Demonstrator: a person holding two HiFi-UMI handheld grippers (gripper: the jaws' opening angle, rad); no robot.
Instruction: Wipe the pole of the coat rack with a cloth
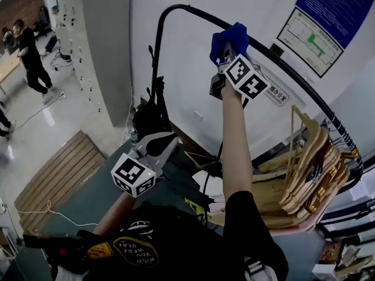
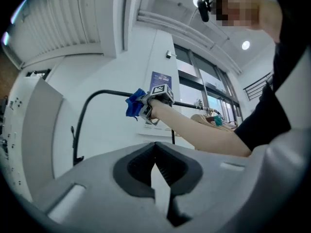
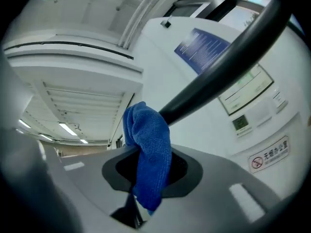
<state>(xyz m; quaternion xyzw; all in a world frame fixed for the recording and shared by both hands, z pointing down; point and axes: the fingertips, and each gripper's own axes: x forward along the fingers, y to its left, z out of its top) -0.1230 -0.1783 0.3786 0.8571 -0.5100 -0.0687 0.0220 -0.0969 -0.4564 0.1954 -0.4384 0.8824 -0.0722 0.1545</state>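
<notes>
- Closest in, the person's black shirt fills the bottom of the head view, and just above it the left gripper hangs low in front of the body. Its jaws are together at the tips with nothing between them, so it has no part in the work.
- Up top, the right gripper is at full reach, its jaws clamped on the blue cloth.
- The right gripper view shows the cloth bunched up out of the jaws and lying against the black pole.
- The contact point is on the upper rail of the coat rack, just past its bend and well apart from the wooden hangers bunched at the far right.
- My read is that the wipe itself is in hand, with the cloth on the pole mid-pass.
- The next move calls for a firm pinch and steady pressure while the cloth slides along the rail. The hangers look set to block the way at that end.
- Containers are few: the grey lockers by the wall have their doors shut, so their contents cannot be told.
</notes>
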